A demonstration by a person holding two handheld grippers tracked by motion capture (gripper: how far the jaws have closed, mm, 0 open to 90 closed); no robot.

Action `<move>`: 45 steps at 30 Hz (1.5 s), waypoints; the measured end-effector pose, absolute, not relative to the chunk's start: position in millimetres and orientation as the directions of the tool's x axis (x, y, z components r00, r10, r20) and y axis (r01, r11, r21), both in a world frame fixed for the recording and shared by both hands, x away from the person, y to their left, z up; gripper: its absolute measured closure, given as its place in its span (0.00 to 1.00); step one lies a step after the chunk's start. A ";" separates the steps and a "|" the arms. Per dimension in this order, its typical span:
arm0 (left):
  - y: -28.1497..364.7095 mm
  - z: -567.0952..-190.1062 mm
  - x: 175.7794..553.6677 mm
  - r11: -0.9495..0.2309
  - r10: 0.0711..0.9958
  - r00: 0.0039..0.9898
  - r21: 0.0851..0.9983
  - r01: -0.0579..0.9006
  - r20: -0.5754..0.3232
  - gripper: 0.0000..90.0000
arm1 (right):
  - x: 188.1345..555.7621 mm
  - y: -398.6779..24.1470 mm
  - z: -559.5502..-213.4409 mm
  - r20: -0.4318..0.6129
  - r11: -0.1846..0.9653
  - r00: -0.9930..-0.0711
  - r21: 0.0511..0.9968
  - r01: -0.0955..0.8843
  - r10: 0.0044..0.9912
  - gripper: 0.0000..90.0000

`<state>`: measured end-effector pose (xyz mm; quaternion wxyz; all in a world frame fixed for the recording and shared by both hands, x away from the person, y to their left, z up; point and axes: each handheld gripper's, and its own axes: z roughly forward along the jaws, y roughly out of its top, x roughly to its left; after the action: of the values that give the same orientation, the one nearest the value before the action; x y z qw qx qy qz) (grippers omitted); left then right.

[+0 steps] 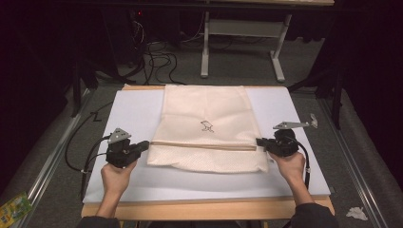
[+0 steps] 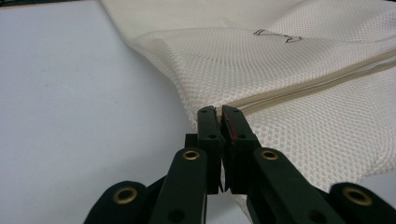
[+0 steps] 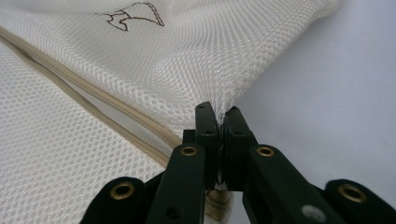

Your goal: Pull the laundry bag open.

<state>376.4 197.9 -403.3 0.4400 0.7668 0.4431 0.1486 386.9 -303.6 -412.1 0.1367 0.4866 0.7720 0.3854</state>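
A dim lab: a white-topped table [image 1: 133,185], loose floor cables [image 1: 157,59], a metal desk frame [image 1: 242,35].

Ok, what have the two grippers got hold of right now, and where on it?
Both hold the mesh bag. The left gripper is shut on its left edge at the end of the zipper; the right gripper is shut on its right edge at the other end.

Can't make out small dark emblem [image 1: 206,126] on mesh bag [image 1: 209,118], too small. Bag's far end cut off in my gripper views. Bag edge hidden where left gripper [image 2: 218,112] pinches it.
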 end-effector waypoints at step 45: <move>192.6 -435.6 373.0 -0.272 0.796 0.576 0.738 0.617 -0.188 0.96 | 386.0 -304.4 -449.0 0.197 0.226 -0.467 0.676 0.701 0.862 0.94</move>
<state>373.0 192.6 -435.6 0.4049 0.7898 0.4473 0.1104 386.0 -304.4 -449.0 0.1101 0.5041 0.7753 0.3642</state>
